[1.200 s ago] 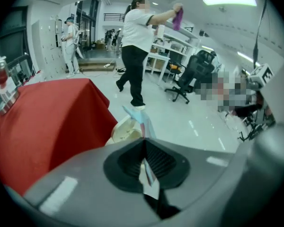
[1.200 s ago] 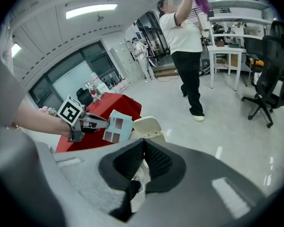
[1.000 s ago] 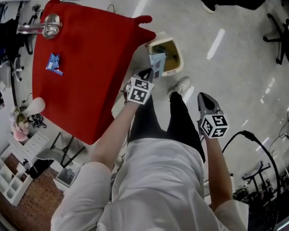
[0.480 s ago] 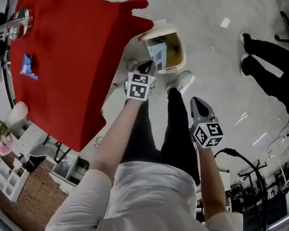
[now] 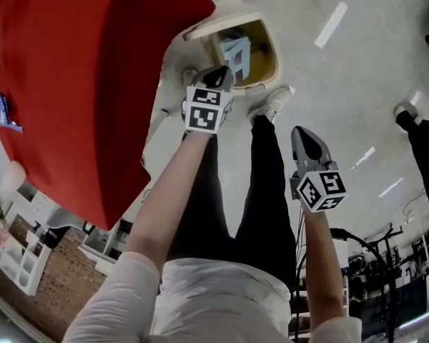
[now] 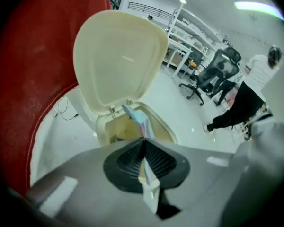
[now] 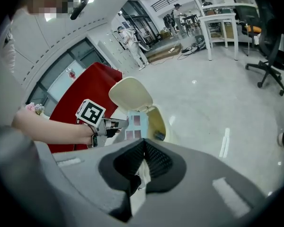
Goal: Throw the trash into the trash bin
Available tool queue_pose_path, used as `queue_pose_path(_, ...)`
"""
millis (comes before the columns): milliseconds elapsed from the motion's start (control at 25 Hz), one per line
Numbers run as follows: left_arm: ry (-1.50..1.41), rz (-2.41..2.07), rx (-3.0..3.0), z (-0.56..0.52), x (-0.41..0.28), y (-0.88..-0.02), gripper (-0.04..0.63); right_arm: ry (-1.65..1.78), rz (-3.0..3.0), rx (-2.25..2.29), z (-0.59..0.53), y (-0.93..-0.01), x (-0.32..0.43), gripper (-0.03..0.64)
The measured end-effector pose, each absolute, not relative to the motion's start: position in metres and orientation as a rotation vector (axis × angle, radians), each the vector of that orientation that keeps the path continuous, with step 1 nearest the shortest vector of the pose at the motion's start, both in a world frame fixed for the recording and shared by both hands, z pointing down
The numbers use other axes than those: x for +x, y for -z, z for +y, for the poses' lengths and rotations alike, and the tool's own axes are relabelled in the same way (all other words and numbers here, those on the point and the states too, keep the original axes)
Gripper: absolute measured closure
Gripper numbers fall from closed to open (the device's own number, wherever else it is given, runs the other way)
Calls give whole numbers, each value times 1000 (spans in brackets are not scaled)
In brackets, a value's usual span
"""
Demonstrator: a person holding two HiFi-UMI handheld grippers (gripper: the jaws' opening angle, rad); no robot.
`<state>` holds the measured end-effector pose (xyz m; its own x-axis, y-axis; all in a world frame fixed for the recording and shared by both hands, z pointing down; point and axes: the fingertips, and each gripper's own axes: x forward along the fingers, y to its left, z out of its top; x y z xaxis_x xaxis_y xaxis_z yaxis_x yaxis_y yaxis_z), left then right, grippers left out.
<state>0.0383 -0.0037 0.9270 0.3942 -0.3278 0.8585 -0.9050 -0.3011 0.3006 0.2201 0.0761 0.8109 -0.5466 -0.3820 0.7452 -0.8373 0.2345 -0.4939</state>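
A cream trash bin [image 5: 266,43] stands on the floor beside the red-covered table [image 5: 71,84], its lid [image 6: 118,60] flipped up. My left gripper [image 5: 220,72] is shut on a pale blue wrapper [image 5: 237,54], which hangs over the bin's opening [image 6: 120,132]. In the left gripper view the wrapper [image 6: 138,121] sticks out past the closed jaws. The right gripper view shows the left gripper [image 7: 117,125], the wrapper [image 7: 137,125] and the bin [image 7: 157,122]. My right gripper [image 5: 302,130] hangs lower right of the bin, shut, with nothing showing between its jaws.
A blue packet [image 5: 7,110] lies on the red cloth. My shoe [image 5: 273,104] stands right beside the bin. Another person's legs [image 5: 419,143] are at the right. Office chairs [image 6: 206,77] and a standing person [image 6: 246,98] are beyond the bin.
Both grippers have sunk towards the floor. The wrapper has moved from the bin's near rim to over its opening, still in the left gripper. The bin looks closer.
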Motion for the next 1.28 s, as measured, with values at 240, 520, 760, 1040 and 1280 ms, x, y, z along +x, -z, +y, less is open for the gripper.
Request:
queue_pose_path(240, -855, -1064, 1807, -2, 41, -932, 442, -1261, -2052, 1129, 66, -812, 220, 617)
queue_pose_path(520, -819, -1044, 1809, 7, 38, -889, 443, -1220, -2082, 1135, 58, -778, 211, 617)
queue_pose_path(760, -810, -1028, 1864, 12, 36, -829, 456, -1155, -2121, 1153, 52, -729, 203, 617)
queue_pose_path(1040, -792, -1033, 1919, 35, 33, -733, 498, -1095, -2149, 1137, 67, -656, 196, 617)
queue_pose_path(1280, -785, -1049, 1980, 42, 20, -664, 551, -1024, -2185, 1153, 64, -604, 192, 617)
